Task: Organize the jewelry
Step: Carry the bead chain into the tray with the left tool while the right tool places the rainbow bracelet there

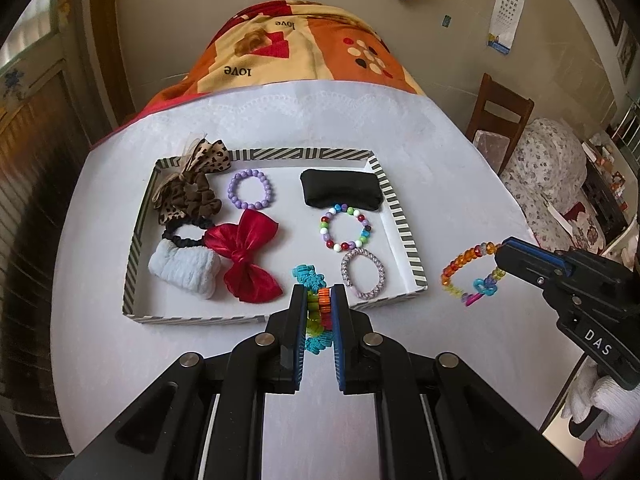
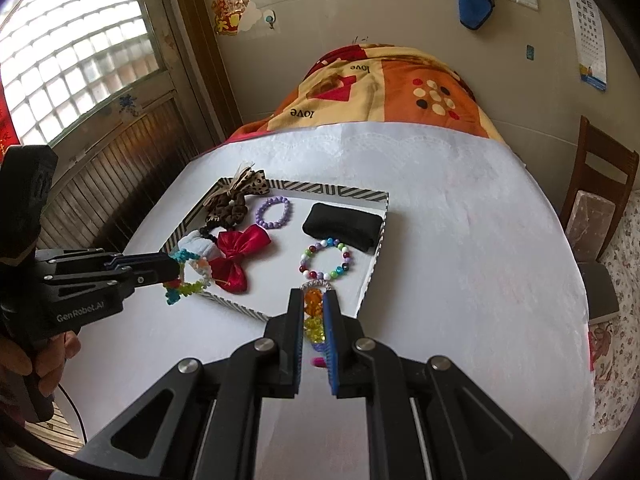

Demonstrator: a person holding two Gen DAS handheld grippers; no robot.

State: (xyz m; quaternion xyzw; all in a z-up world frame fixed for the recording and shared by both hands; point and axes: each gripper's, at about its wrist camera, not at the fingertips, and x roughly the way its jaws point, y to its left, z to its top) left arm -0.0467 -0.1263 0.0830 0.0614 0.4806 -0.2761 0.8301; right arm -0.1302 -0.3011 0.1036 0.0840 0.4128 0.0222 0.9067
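Ahead of the left claw (image 1: 319, 294) sits the striped tray (image 1: 400, 216) on the white worktop (image 1: 448, 168). The left claw is pinching a flower-bead bracelet (image 1: 316, 312), held above the tray's near rim. To its right, the right claw (image 1: 500, 254) is pinching a translucent bead bracelet (image 1: 466, 264), beyond the tray's right wall.

A striped-rim tray (image 1: 394, 216) on the white-covered desk (image 1: 440, 184) holds a purple bead bracelet (image 1: 251, 189), a multicoloured bead bracelet (image 1: 345, 227), a silvery woven band (image 1: 363, 274), a red satin bow (image 1: 245, 254), a leopard-print scrunchie (image 1: 191, 192), a black scrunchie (image 1: 183, 235), a white fluffy band (image 1: 185, 270) and a folded black cloth (image 1: 342, 188). A flower-shaped plastic bracelet (image 1: 316, 312) hangs over the tray's near edge; a translucent bead bracelet (image 1: 472, 274) hangs clear to the right.
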